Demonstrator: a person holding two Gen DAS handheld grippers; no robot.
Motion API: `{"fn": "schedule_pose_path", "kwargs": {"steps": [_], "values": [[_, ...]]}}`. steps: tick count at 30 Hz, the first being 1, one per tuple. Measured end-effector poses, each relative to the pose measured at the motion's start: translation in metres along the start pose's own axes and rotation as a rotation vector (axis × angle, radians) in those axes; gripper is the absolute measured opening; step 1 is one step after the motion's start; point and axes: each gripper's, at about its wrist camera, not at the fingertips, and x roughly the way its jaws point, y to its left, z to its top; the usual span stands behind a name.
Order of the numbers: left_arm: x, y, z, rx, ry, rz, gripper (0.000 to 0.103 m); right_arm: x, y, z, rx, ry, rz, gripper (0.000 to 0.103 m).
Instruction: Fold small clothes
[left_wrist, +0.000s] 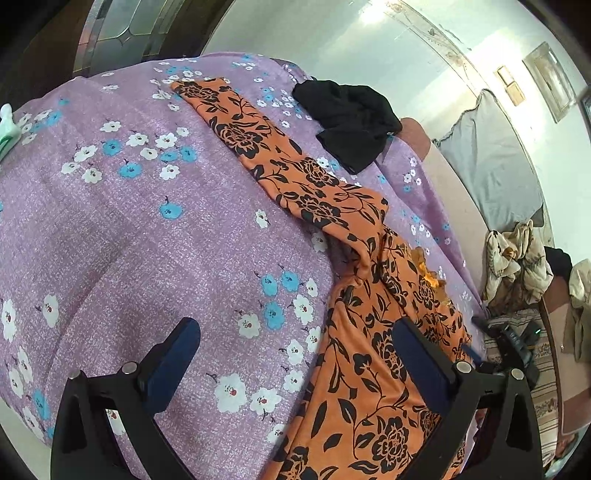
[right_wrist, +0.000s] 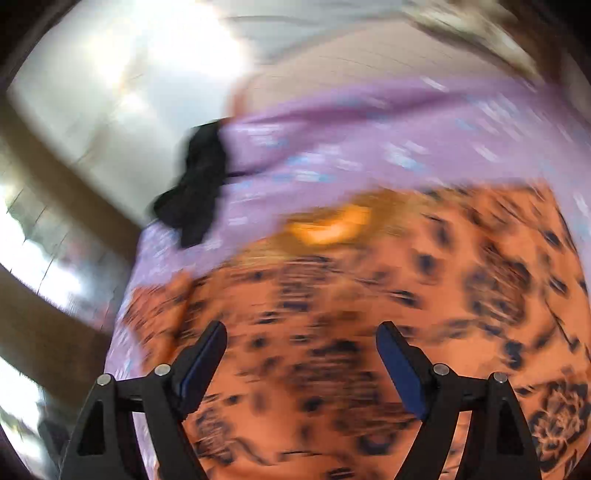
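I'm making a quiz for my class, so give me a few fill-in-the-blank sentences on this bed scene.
1. The orange garment has a ____ flower print.
2. The black cloth lies on the ____ bedsheet.
3. The left gripper is ____, holding nothing.
4. The right gripper is above the ____ garment.

Missing words: black; purple; open; orange

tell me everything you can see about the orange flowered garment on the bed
The orange garment is thin, soft-looking fabric printed with black flowers and leafy vines. It lies unfolded on the purple floral bedsheet, one long narrow part stretching away, twisted and bunched near the middle, a wider part spreading near the open left gripper. Neither gripper holds it; the open right gripper hovers over it. The black cloth lies apart from it.
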Motion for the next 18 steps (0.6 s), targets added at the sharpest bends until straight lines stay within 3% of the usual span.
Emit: {"fn": "schedule_pose_path", "kwargs": {"steps": [3, 6, 10, 13, 15, 18], "values": [[-0.001, -0.013, -0.002, 0.049, 0.016, -0.032, 0.103, -0.016, -0.017, -0.017, 0.017, -0.03, 0.074, 0.085], [0.005, -0.051, -0.001, 0.133, 0.047, -0.077, 0.103, -0.031, -0.023, -0.043, -0.095, -0.055, 0.048, 0.085], [0.039, -0.117, 0.012, 0.214, 0.088, -0.15, 0.103, -0.04, -0.037, -0.072, -0.133, -0.075, 0.04, 0.085], [0.1, -0.151, 0.024, 0.188, 0.193, -0.17, 0.103, -0.031, -0.05, -0.093, -0.184, -0.081, 0.017, 0.085], [0.135, -0.156, 0.029, 0.13, 0.252, -0.156, 0.1, -0.032, -0.052, -0.102, -0.209, -0.126, 0.035, 0.086], [0.174, -0.152, 0.033, 0.018, 0.302, -0.103, 0.095, -0.03, -0.058, -0.1, -0.187, -0.125, 0.077, 0.087]]}}
